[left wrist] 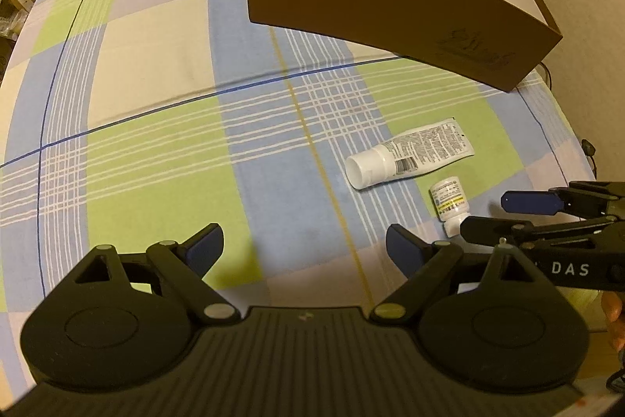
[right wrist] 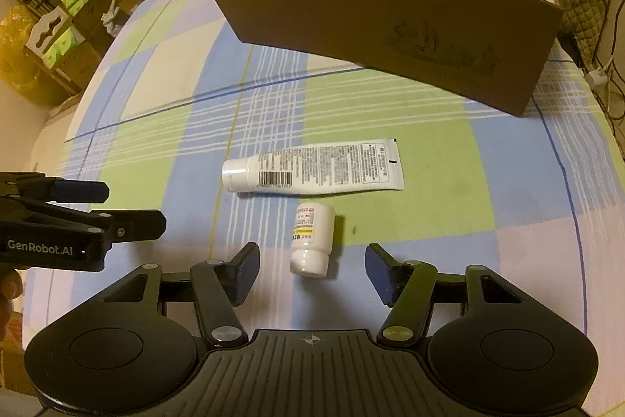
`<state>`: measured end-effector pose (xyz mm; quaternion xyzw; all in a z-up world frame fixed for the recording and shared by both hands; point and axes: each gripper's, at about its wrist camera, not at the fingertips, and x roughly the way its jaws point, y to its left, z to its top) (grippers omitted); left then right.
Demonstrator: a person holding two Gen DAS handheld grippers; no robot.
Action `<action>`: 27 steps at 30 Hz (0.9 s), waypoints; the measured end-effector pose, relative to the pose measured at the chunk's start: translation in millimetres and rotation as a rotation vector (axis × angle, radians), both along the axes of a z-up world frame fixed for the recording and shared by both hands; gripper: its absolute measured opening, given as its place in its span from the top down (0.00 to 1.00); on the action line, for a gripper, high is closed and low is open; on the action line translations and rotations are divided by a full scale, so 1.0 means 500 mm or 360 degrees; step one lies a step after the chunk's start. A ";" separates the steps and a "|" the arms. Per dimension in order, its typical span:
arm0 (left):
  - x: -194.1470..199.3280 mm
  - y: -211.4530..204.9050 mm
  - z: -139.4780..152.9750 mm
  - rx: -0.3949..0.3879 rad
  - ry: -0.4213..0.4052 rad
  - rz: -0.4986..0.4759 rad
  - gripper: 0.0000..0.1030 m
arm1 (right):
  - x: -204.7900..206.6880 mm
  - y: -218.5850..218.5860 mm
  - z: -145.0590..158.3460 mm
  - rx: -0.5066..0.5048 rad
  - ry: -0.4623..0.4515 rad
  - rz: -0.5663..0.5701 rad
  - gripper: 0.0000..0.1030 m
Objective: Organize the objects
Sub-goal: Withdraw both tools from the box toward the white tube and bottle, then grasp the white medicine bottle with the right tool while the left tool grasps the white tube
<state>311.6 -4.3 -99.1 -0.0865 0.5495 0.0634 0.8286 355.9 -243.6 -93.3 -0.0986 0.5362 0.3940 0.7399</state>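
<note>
Lying on its side just ahead of the right gripper (right wrist: 312, 272), cap toward it, between the spread, empty fingers: small white pill bottle (right wrist: 312, 241). Just beyond, untouched: white tube (right wrist: 316, 169), flat on the checked tablecloth (right wrist: 449, 159). Farther ahead: brown cardboard box (right wrist: 390, 26). Off to the left: left gripper (left wrist: 304, 245), likewise released, holding nothing.

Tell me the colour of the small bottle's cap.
White, like the small bottle itself; clearest in the right wrist view.
</note>
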 end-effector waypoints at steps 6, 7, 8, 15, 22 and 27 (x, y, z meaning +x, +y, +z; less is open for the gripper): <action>0.005 0.008 -0.006 0.0004 0.0003 0.0008 0.15 | 0.005 0.013 -0.015 -0.0012 -0.0015 0.0010 0.50; 0.007 0.008 -0.008 0.0007 0.0004 0.0008 0.15 | 0.006 0.016 -0.017 -0.0015 -0.0018 0.0012 0.51; 0.008 0.009 -0.009 0.0010 0.0004 0.0009 0.15 | 0.007 0.018 -0.019 -0.0016 -0.0021 0.0015 0.51; 0.013 0.010 -0.017 0.0028 -0.0009 0.0000 0.15 | 0.011 0.034 -0.039 -0.0030 -0.0022 0.0040 0.62; 0.030 0.000 -0.029 0.0064 -0.0045 -0.0081 0.15 | 0.015 0.027 -0.052 -0.0046 -0.0042 0.0046 0.76; 0.055 -0.032 -0.046 0.0113 -0.0076 -0.0233 0.15 | 0.029 -0.005 -0.049 -0.0059 -0.0053 -0.0019 0.76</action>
